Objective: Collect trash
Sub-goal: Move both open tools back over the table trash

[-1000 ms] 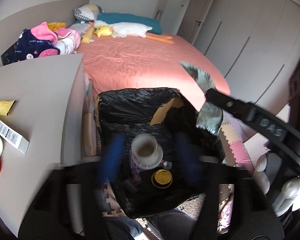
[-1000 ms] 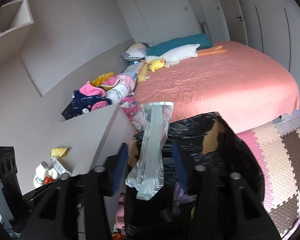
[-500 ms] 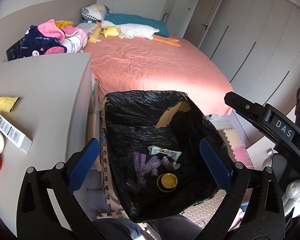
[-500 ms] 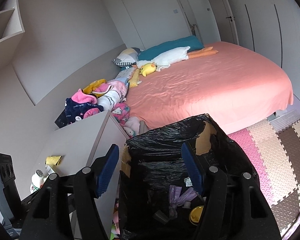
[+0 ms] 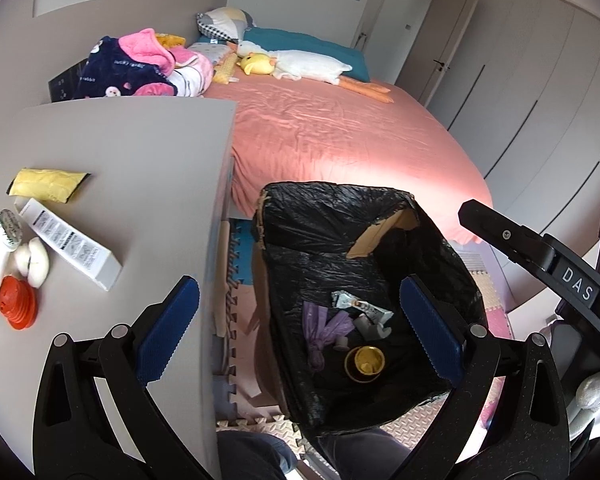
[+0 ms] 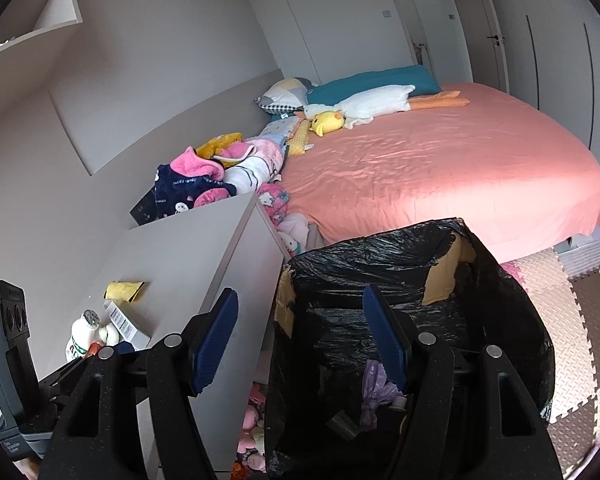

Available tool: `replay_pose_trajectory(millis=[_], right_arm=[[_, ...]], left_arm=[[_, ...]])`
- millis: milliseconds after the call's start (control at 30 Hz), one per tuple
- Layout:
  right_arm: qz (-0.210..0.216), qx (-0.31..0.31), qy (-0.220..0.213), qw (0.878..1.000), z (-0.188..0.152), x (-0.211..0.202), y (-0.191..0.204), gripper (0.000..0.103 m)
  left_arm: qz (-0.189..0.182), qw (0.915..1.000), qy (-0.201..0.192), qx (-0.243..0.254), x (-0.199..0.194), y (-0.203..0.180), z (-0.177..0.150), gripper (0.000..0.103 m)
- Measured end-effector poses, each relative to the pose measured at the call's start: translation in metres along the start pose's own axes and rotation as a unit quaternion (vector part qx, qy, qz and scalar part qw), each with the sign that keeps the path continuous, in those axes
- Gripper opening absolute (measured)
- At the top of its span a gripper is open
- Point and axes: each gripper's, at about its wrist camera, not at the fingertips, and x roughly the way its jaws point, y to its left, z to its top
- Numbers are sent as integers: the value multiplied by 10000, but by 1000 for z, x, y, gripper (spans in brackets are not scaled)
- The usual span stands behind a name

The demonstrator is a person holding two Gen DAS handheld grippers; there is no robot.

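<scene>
Both tools, left and right, spread apart, empty, over black-lined cardboard bin; next probably flat yellow soft pouch on grey desk: light, limp, pinch at edge.

Bin right of desk, bed behind; wrapper in bin.

Black, speckled-plastic arms on the left gripper, each fastened with round silver screw heads and tipped with a ribbed blue pad. Same build on the right gripper: matte black linkages, silver screws, blue pads. At three o'clock in the left view, its black body carries white "DAS" lettering.
</scene>
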Motion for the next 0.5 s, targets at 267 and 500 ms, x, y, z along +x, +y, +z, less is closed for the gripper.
replay_pose_trajectory(millis=[267,500], right_arm=[[225,-293,154,9992,-7,14,35,66],[356,-494,280,9978,-12,26,63,66]], left_arm=[[235,9997,-10,-60,-14,31,-7,97],[382,9992,-59,-124,-29,56,-12,97]])
